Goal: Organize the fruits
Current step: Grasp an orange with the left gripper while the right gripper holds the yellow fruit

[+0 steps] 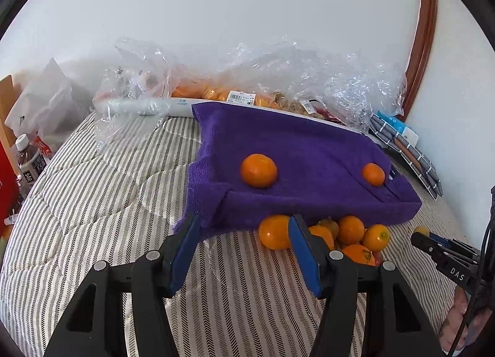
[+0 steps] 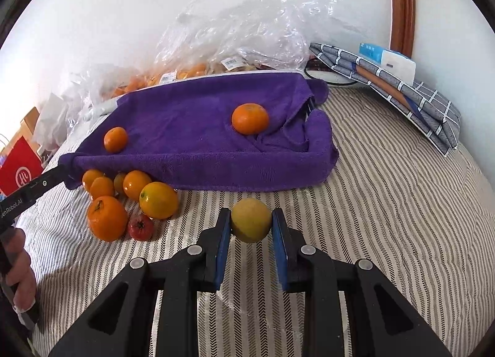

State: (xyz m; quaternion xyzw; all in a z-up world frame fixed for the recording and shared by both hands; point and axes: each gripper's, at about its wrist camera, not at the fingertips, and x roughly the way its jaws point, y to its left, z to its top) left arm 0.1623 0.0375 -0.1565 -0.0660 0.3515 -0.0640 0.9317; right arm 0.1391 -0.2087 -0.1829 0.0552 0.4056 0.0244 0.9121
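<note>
Two blue-padded fingers of the right gripper (image 2: 251, 224) clamp a yellow-green citrus fruit (image 2: 251, 223) above the striped bed (image 2: 386, 217), seemingly bound for the purple towel-lined tray (image 2: 201, 171) beyond. The left gripper (image 1: 244, 251) hangs spread and empty beside the loose pile of oranges (image 1: 346, 237); farther off, two mandarins (image 2: 250, 118) lie in the tray.

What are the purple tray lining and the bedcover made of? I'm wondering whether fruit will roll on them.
The purple lining looks like terry or microfibre towel: matte, fuzzy nap, soft folds at the corner. The bedcover looks like woven, quilted cotton-type fabric: fine stripes, stitched seams, no sheen. Both seem soft enough to cradle the oranges, though the fibre itself can't be confirmed.
</note>
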